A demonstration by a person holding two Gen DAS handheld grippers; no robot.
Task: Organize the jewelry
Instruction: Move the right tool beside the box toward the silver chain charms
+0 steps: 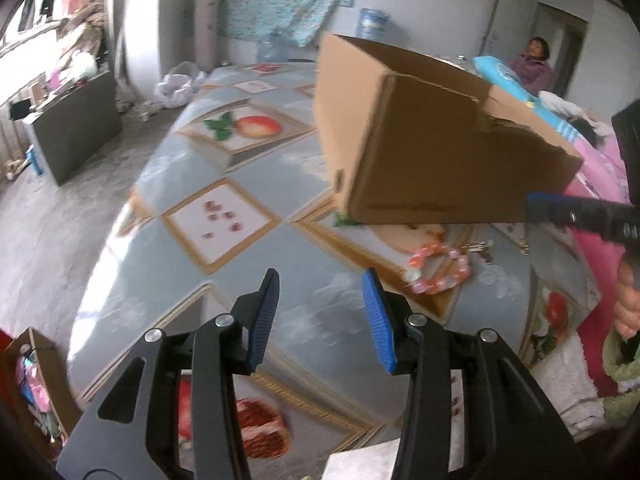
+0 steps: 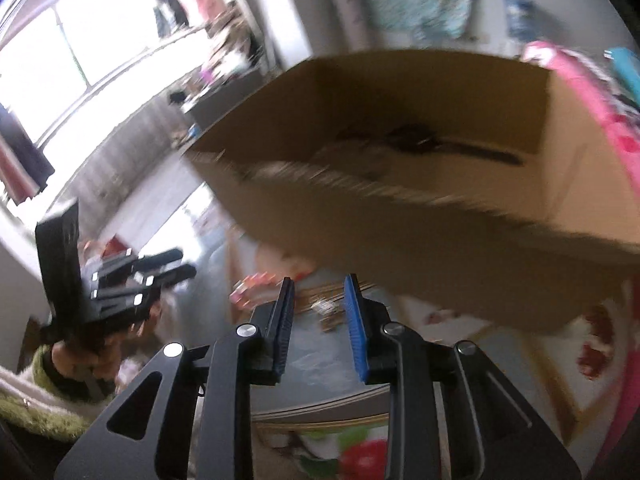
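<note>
The pink bead bracelet (image 1: 438,268) lies on the counter (image 1: 224,160), just ahead and to the right of our left tongs (image 1: 320,316), half open and empty. Our right tongs (image 2: 318,330), narrow and empty, stand nearer the cardboard box (image 1: 420,140).

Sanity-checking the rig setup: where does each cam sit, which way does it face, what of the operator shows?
Left wrist: on the left gripper, jaws open and empty, looking down across the patterned table at the cardboard box and pink bead bracelet; the right gripper and a hand show at right.
Right wrist: on the right gripper, jaws apart, empty, facing the box, blurred; the left gripper shows at left.
Shared: box, table, bracelet.
</note>
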